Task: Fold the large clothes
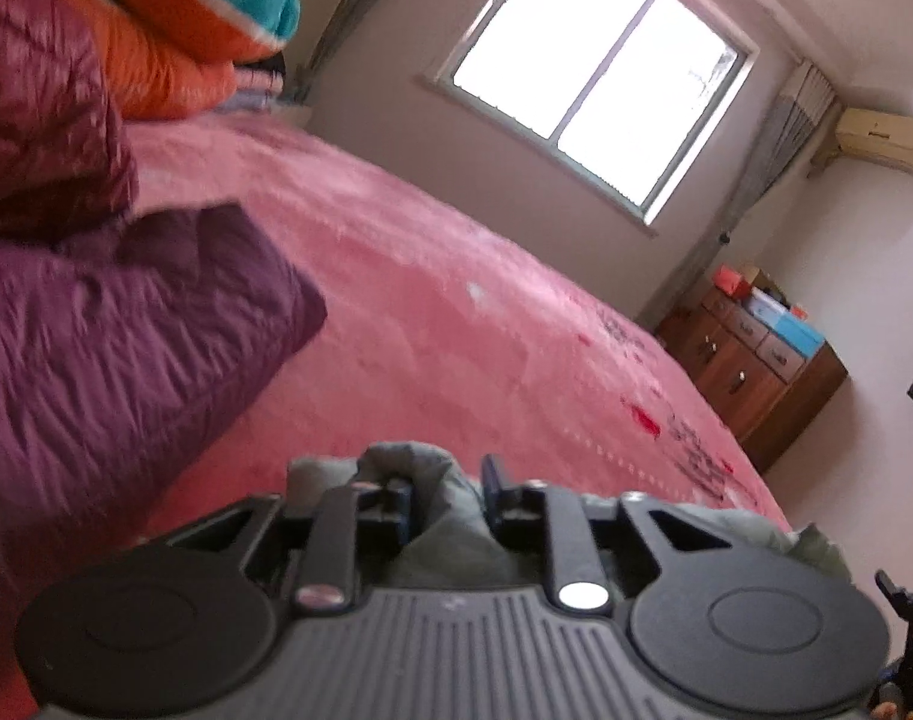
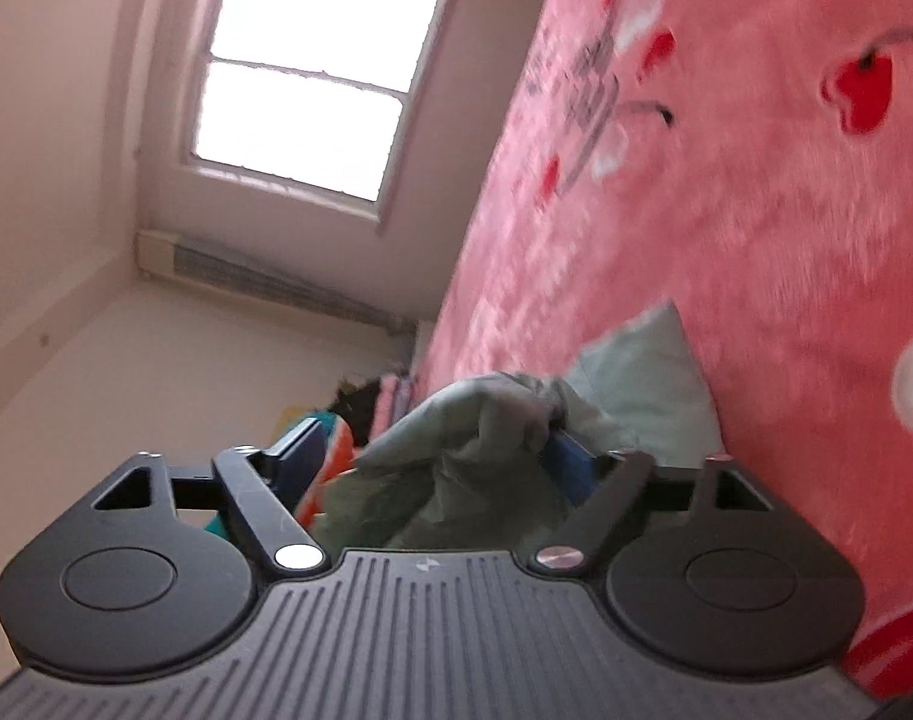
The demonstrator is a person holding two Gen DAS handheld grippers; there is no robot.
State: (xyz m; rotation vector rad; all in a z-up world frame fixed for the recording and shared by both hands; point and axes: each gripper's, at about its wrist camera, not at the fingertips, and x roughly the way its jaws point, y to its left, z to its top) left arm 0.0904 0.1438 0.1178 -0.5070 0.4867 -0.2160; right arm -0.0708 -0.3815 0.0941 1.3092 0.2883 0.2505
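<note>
A grey-green garment (image 1: 438,516) is bunched between the fingers of my left gripper (image 1: 444,498), which is shut on it above the pink bed (image 1: 456,312). In the right wrist view the same grey-green garment (image 2: 474,456) is bunched between the blue pads of my right gripper (image 2: 438,462), which stand fairly wide apart with the cloth filling the gap; a pale flap of the cloth lies on the pink bedspread (image 2: 726,228). Both views are strongly tilted.
A purple quilted jacket (image 1: 114,336), a maroon one (image 1: 42,108) and orange and teal bedding (image 1: 180,36) lie at the left of the bed. A window (image 1: 600,78), a wooden cabinet (image 1: 756,372) with boxes and an air conditioner (image 1: 882,144) are beyond.
</note>
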